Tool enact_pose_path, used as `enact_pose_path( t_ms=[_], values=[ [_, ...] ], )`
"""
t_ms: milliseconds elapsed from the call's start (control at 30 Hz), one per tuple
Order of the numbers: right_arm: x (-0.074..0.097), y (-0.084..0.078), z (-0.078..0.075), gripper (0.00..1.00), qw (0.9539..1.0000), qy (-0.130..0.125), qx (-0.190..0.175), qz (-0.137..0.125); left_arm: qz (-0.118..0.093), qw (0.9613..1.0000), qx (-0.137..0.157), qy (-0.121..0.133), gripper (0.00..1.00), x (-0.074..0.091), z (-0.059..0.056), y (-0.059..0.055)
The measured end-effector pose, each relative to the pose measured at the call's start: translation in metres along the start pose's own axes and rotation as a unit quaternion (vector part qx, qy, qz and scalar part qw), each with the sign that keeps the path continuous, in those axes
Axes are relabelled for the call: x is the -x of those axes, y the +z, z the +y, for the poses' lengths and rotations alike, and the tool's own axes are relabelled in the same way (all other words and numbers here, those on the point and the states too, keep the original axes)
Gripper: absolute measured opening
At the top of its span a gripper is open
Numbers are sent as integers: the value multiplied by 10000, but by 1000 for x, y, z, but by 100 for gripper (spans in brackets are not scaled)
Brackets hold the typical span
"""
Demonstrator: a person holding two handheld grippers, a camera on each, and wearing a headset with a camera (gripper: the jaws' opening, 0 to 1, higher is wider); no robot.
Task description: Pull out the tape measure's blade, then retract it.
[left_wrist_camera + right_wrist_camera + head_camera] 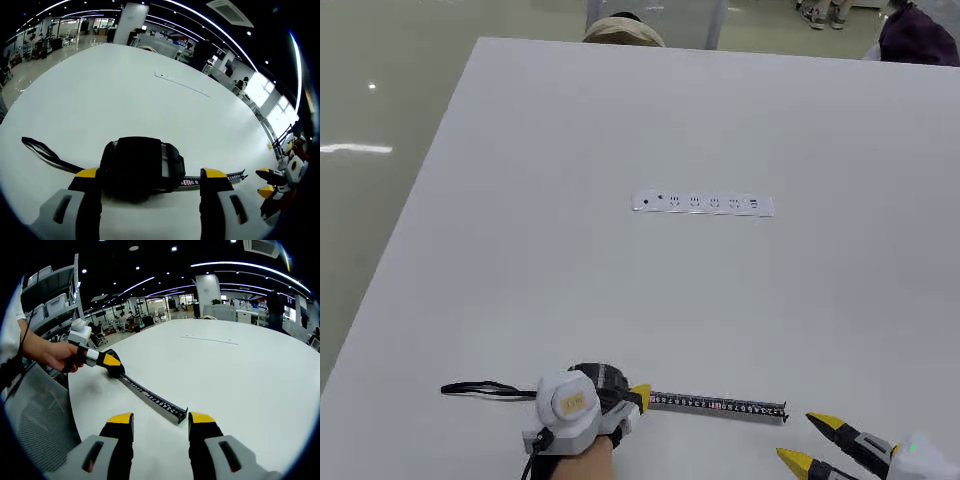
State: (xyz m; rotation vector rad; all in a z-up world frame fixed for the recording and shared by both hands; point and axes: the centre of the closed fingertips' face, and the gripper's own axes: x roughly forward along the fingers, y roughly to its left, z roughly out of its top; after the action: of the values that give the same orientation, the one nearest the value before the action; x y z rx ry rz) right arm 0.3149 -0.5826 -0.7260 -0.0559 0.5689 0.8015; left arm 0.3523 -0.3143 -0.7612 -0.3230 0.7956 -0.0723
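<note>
A black tape measure (603, 382) lies near the front edge of the white table (650, 290). My left gripper (622, 398) is shut on its case (140, 165), one yellow-tipped jaw on each side. The blade (718, 405) is drawn out a short way to the right and lies flat on the table, ending in its hook (181, 414). My right gripper (807, 440) stands open just past that hook, apart from it. In the right gripper view the hook sits between and just ahead of the open right gripper (161, 418). A black wrist strap (44, 149) trails left from the case.
A white power strip (702, 203) lies flat in the middle of the table. The table's left edge drops to a glossy floor (370, 150). Chairs and people stand beyond the far edge.
</note>
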Motion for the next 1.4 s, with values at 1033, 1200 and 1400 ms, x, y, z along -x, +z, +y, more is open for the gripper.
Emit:
enact_pose_path(
  t_ms=[1033, 1200, 1400],
  values=[
    [-24, -3, -8, 41, 9982, 543, 92, 221, 140, 9994, 62, 311, 75, -5, 5, -2],
    [-30, -8, -9, 40, 9976, 603, 139, 305, 125, 9992, 97, 360, 75, -6, 6, -2],
    [-35, -9, -9, 40, 9973, 629, 148, 339, 142, 9989, 119, 431, 75, -6, 7, -2]
  ],
)
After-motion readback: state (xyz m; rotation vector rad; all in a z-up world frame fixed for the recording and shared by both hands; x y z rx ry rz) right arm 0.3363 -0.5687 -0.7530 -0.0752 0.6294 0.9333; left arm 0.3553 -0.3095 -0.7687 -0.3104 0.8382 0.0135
